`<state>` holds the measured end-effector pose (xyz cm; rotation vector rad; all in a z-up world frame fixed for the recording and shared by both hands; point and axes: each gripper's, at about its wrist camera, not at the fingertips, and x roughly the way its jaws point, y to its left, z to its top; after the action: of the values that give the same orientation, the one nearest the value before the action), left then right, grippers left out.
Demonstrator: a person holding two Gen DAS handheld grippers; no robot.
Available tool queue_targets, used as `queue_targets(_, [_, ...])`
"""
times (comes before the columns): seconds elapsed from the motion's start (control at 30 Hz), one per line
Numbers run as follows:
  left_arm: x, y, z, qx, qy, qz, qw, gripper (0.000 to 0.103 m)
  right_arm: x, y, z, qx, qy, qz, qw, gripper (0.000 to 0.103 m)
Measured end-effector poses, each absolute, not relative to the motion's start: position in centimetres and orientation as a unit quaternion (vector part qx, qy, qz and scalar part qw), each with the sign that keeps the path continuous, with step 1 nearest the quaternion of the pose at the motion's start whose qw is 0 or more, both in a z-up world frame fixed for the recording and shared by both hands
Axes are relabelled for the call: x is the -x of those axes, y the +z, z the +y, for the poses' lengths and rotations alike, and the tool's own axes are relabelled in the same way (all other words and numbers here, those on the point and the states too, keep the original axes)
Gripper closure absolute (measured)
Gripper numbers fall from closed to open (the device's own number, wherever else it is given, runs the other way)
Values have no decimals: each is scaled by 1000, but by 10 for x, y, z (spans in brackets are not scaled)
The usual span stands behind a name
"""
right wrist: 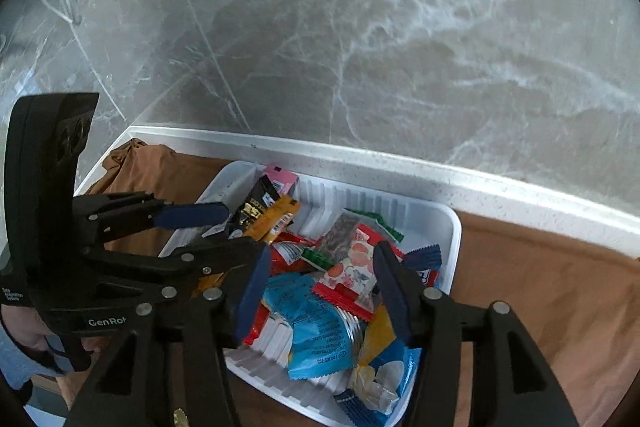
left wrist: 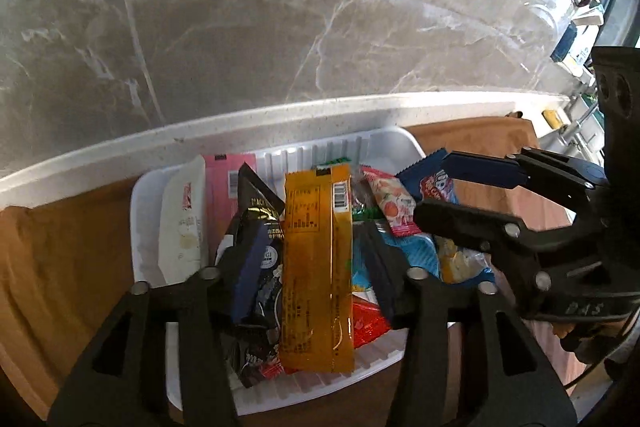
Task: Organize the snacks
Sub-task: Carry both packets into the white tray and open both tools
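Snacks fill the white tray under both my sets of fingers. My left fingers stand partly apart, astride the long orange packet lying flat on the pile, pads not pressing it. My right fingers are likewise parted and empty, hovering over the light blue packet and red-edged sachet. Brown cloth covers the surface around the tray.

Two wrist fisheyes, angled steeply down, close over the white tray of snacks.
Left looks from the tray's left, right from its right; both share tray, brown cloth, marble wall.
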<state>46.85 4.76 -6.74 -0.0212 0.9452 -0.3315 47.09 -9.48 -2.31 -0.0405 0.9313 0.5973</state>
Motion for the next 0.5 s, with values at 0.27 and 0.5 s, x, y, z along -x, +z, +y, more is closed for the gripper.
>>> queue_targets(0.27, [-443, -46, 50, 22, -162, 431, 887, 51, -451, -4, -95, 37, 284, 418, 862, 39])
queue_targets(0.5, [-399, -28, 55, 26, -167, 423, 890, 51, -428, 7, -100, 41, 290, 412, 863, 38])
